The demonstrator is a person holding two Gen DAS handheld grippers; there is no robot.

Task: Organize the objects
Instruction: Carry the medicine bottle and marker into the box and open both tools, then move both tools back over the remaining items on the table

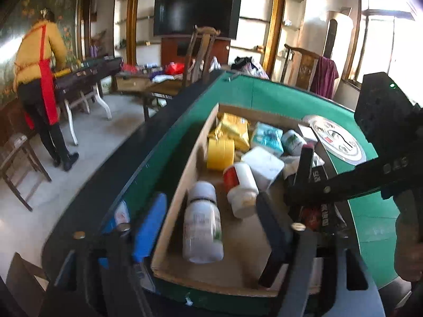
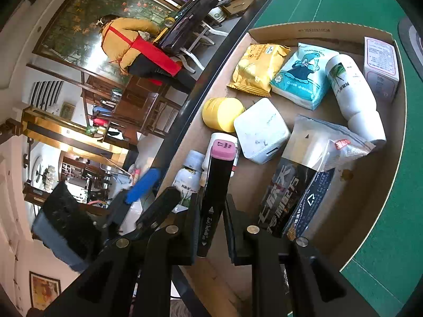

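A shallow cardboard box (image 1: 185, 185) (image 2: 304, 30) on the green table holds several items: a white pill bottle (image 1: 202, 222), a yellow round tub (image 1: 220, 154) (image 2: 222, 113), a gold snack pack (image 1: 234, 129) (image 2: 257, 68), a tissue pack (image 2: 301, 76) and a white cube (image 2: 260, 130). My right gripper (image 2: 210, 216) is shut on a black marker with a pink cap (image 2: 215, 198) (image 1: 304, 166), held over the box. My left gripper (image 1: 208, 232) is open and empty, its fingers straddling the box's near left wall.
The green felt table (image 1: 264, 92) has a round grey and white disc (image 1: 335, 138) beyond the box. A person in a yellow top and red apron (image 1: 39, 79) stands at a dark side table, far left. Wooden chairs (image 1: 201, 52) stand behind the table.
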